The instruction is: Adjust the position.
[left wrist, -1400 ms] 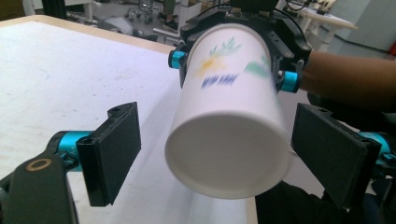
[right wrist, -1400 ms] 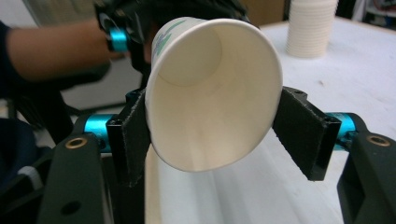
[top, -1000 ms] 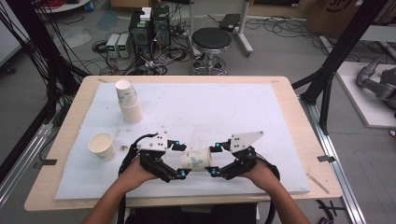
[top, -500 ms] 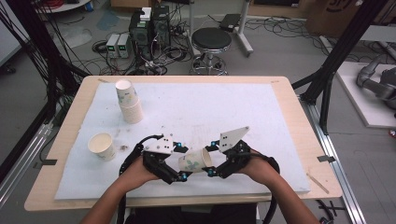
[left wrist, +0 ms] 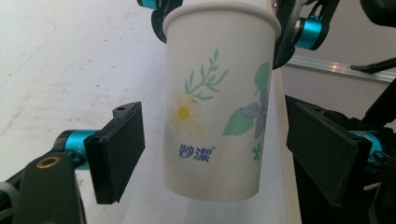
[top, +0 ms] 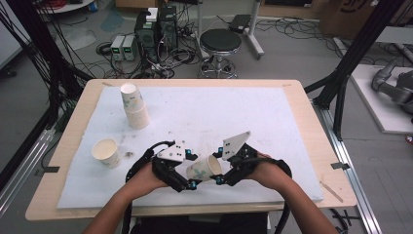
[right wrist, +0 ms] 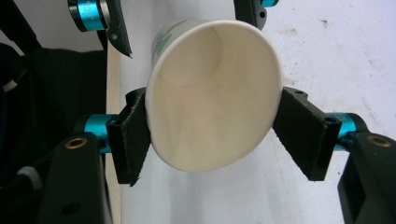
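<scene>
Cup [top: 203, 168] is squeezed at its rim by the right gripper [top: 220, 171]; the left gripper [top: 191, 179], jaws closing in but not touching, should pinch its bottom gently.

The high view looks forward and down on the table [top: 302, 112]; both gripper views, close in, share the paper cup [left wrist: 215, 107].

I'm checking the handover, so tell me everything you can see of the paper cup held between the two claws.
The paper cup is white with printed flowers, leaves and blue lettering, empty, lying tilted above the table's near edge. The right claw pinches its rim, squashing the mouth oval. The left claw straddles its lower body, pads apart from the wall, jaws having just been closing.
</scene>
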`<act>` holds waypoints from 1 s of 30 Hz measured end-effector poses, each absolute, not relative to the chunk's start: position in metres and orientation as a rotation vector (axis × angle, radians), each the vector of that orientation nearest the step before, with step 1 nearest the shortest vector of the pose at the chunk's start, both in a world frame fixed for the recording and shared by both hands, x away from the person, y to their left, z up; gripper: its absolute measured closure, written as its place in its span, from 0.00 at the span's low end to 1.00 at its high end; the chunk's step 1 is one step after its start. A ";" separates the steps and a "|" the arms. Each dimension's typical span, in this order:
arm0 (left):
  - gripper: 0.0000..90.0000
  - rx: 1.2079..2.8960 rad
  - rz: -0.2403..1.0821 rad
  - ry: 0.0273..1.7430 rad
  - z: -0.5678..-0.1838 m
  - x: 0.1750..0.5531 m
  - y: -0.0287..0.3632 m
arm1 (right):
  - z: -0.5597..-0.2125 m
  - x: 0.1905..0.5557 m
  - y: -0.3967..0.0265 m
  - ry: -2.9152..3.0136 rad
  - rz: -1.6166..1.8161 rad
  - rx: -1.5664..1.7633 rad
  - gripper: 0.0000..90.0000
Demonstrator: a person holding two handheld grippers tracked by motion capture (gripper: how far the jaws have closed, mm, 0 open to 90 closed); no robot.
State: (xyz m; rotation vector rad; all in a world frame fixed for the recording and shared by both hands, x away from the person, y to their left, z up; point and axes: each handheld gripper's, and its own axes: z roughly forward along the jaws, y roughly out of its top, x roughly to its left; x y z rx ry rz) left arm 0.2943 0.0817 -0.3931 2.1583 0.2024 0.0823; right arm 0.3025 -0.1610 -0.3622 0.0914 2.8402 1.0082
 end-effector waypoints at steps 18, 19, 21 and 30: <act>0.28 2.233 0.057 0.181 -0.397 0.299 0.069 | -0.353 0.300 -0.144 2.868 0.804 -0.005 0.34; 0.29 2.235 0.057 0.182 -0.397 0.300 0.069 | -0.353 0.300 -0.143 2.870 0.802 -0.005 0.34; 0.30 2.237 0.052 0.180 -0.397 0.300 0.067 | -0.353 0.301 -0.142 2.876 0.795 -0.013 0.34; 0.39 2.248 0.023 0.152 -0.399 0.301 0.064 | -0.352 0.301 -0.140 2.892 0.761 -0.041 0.34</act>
